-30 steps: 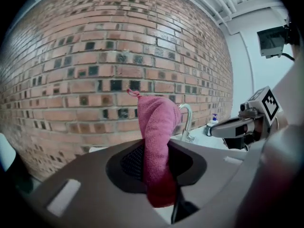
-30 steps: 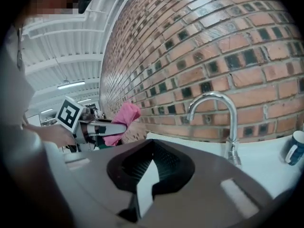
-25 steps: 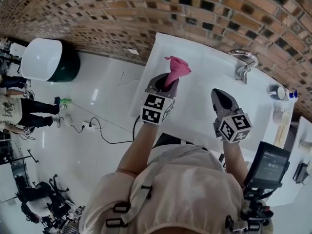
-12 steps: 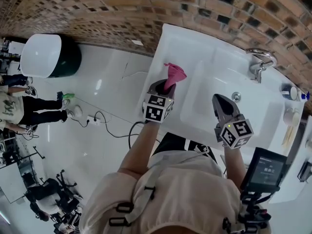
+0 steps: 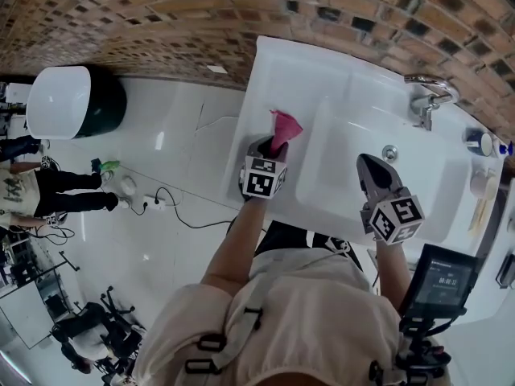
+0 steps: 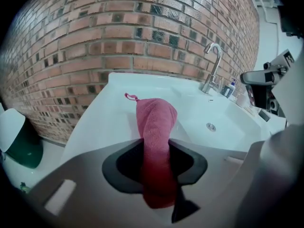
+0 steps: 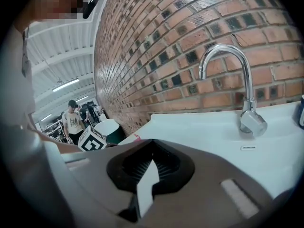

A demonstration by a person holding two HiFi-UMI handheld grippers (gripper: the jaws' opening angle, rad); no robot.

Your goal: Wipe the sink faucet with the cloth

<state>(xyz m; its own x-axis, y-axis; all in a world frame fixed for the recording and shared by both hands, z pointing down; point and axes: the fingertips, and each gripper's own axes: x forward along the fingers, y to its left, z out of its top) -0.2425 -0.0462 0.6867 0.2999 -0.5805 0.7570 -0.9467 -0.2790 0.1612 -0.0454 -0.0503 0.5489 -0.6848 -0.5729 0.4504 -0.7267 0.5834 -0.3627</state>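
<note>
A pink cloth [image 5: 284, 127] [image 6: 154, 122] sticks up from between the jaws of my left gripper [image 5: 271, 145] [image 6: 155, 144], which grips its lower part; the jaws are opening slightly. The cloth hangs low over the white counter just left of the sink basin [image 5: 354, 175] [image 6: 223, 118]. The chrome faucet [image 5: 425, 96] [image 6: 212, 65] [image 7: 243, 84] stands at the basin's far right rim by the brick wall. My right gripper [image 5: 372, 170] [image 7: 150, 151] hovers over the basin's near right side, shut and holding nothing, its jaws pointing at the faucet.
A drain [image 5: 390, 153] [image 6: 211, 126] sits in the basin. Bottles and cups [image 5: 480, 145] crowd the counter's right end. A screen device [image 5: 441, 276] hangs near my right arm. A white-and-green bin [image 5: 76, 99] and a cable [image 5: 161, 207] are on the floor at left.
Both grippers have come down toward the sink. The left one sank most, bringing the pink cloth low over the counter left of the basin.
</note>
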